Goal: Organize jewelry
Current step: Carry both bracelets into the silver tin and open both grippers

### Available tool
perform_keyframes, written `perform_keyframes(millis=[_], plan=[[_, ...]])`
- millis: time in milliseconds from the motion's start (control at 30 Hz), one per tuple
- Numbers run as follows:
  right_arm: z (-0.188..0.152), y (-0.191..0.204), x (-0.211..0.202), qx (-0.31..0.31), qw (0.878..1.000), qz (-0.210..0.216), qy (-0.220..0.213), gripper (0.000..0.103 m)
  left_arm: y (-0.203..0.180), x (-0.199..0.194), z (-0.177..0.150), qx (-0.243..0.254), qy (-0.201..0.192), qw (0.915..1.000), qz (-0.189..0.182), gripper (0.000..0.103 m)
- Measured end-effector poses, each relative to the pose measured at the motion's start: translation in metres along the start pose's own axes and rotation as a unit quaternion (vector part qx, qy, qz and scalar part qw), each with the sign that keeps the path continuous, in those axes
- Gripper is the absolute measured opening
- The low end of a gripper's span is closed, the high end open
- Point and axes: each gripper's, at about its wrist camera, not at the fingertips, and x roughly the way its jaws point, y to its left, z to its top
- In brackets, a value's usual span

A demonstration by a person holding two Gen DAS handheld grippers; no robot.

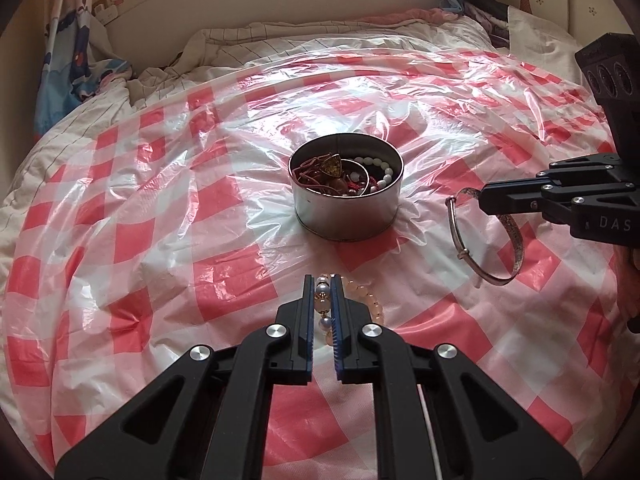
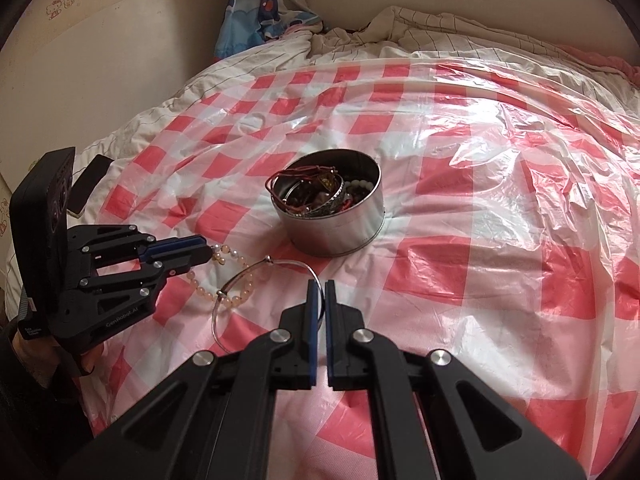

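Note:
A round metal tin [image 1: 346,216] full of bracelets and beads stands mid-sheet; it also shows in the right wrist view [image 2: 336,228]. My left gripper [image 1: 322,286] is shut on a peach and pearl bead bracelet [image 1: 370,306], which lies on the sheet in front of the tin; the right wrist view shows this gripper [image 2: 208,254] and the bracelet [image 2: 236,276]. My right gripper [image 2: 320,292] is shut on a thin silver bangle [image 2: 256,270], holding it upright with its lower rim near the sheet. In the left wrist view the bangle [image 1: 516,244] hangs from the right gripper [image 1: 486,200].
A red and white checked plastic sheet [image 1: 160,200] covers the bed. Rumpled bedding [image 1: 240,44] and a curtain [image 1: 68,56] lie at the far side. A dark phone [image 2: 89,184] lies at the bed's left edge.

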Motion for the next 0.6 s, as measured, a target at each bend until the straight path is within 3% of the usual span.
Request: perform_keyframes(millis=[367, 600], plan=[[0.013, -0.004, -0.016, 0.017, 0.998, -0.005, -0.056, 0.004, 0.001, -0.025, 0.02, -0.036, -0.045, 0.9976, -0.038, 0.007], [0.026, -0.007, -0.034, 0.021, 0.995, -0.011, -0.099, 0.004, -0.004, -0.035, 0.042, -0.036, -0.072, 0.9958, -0.042, 0.007]])
